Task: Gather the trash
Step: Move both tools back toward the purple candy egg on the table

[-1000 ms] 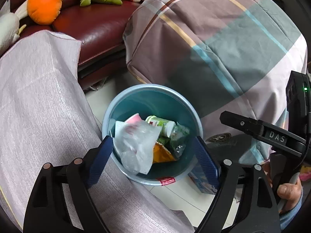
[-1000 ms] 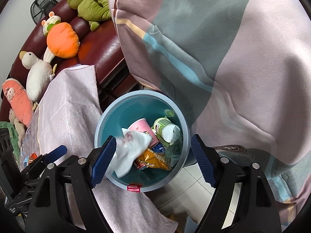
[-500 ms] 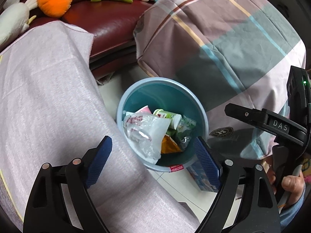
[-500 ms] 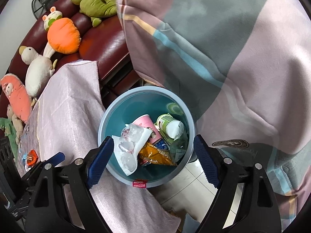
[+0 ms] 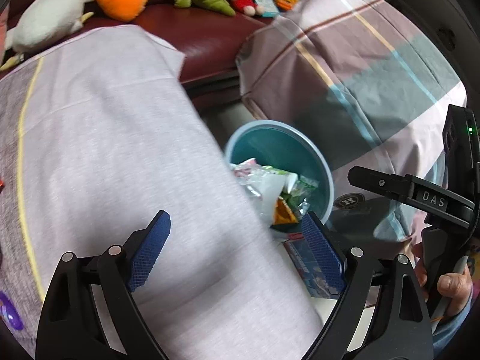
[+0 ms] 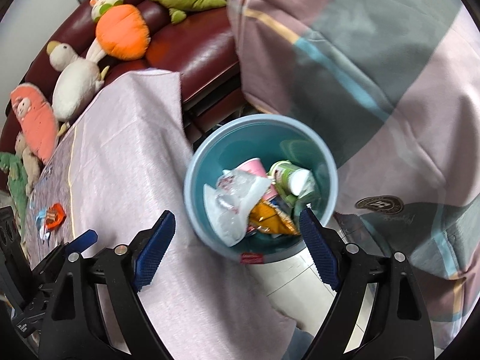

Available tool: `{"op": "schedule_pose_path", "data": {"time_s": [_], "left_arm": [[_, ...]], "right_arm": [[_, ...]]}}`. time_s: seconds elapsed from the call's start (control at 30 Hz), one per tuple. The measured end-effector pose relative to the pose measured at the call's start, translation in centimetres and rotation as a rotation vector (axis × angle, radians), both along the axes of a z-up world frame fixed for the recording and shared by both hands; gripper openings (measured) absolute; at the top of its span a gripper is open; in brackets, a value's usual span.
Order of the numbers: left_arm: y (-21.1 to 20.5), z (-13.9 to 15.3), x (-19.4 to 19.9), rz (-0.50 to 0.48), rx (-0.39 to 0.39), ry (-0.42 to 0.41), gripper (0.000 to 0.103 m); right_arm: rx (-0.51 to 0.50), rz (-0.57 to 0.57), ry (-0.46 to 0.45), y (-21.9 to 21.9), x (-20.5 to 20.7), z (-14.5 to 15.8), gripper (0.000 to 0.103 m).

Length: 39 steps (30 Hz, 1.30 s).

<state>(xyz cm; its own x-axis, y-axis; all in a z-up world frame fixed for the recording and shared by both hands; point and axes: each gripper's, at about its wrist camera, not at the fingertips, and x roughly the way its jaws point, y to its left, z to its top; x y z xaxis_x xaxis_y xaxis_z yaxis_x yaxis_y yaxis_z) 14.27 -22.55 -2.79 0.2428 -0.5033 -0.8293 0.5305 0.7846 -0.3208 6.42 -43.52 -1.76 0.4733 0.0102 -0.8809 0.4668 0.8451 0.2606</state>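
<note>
A blue trash bin [image 6: 210,150] stands on the floor beside the table; it also shows in the left wrist view [image 5: 325,168]. Inside lie a clear plastic bag [image 6: 237,201], a pink cup [image 6: 255,165], a green-white bottle [image 6: 289,175] and an orange snack wrapper [image 6: 270,219]. My left gripper [image 5: 237,252] is open and empty over the pink tablecloth [image 5: 120,150], left of the bin. My right gripper [image 6: 237,240] is open and empty above the bin's near rim. An orange candy wrapper [image 6: 54,214] lies on the cloth at the left.
A dark red sofa [image 6: 192,39] with several plush toys [image 6: 120,33] is behind. A plaid blanket [image 6: 375,75] drapes at the right, close to the bin. A blue box [image 5: 309,267] lies on the tiled floor by the bin. The right gripper's handle [image 5: 435,201] shows in the left wrist view.
The clear plastic bag has dropped into the bin. Both grippers have drawn back left, so the bin sits farther right; the left gripper is now over the tablecloth.
</note>
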Motion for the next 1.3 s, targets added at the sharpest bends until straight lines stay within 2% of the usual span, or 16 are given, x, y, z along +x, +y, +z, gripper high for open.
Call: {"op": "schedule_pose_path", "data": {"time_s": [0.5, 0.77, 0.93, 1.1, 1.3], "left_arm": [[13.6, 0.1, -0.9, 0.209, -0.012, -0.002, 0.09], [22.5, 1.1, -2.4, 0.386, 0.016, -0.076, 0.09], [27.9, -0.3, -2.6, 0.487, 0.031, -0.04, 0.09], [30.6, -2.3, -3.0, 0.553, 0.067, -0.007, 0.09], [31.1, -3.9, -2.6, 0.572, 0.098, 0.009, 0.09]], "right_arm": [[-0.034, 0.188, 0.023, 11.3, 2.6, 1.2, 0.081], [-0.044, 0.297, 0.038, 17.6, 3.6, 1.4, 0.081], [-0.044, 0.376, 0.055, 21.4, 4.5, 0.9, 0.081], [-0.044, 0.441, 0.076, 24.3, 5.1, 0.0, 0.081], [-0.031, 0.487, 0.106, 26.4, 5.7, -1.5, 0.081]]}}
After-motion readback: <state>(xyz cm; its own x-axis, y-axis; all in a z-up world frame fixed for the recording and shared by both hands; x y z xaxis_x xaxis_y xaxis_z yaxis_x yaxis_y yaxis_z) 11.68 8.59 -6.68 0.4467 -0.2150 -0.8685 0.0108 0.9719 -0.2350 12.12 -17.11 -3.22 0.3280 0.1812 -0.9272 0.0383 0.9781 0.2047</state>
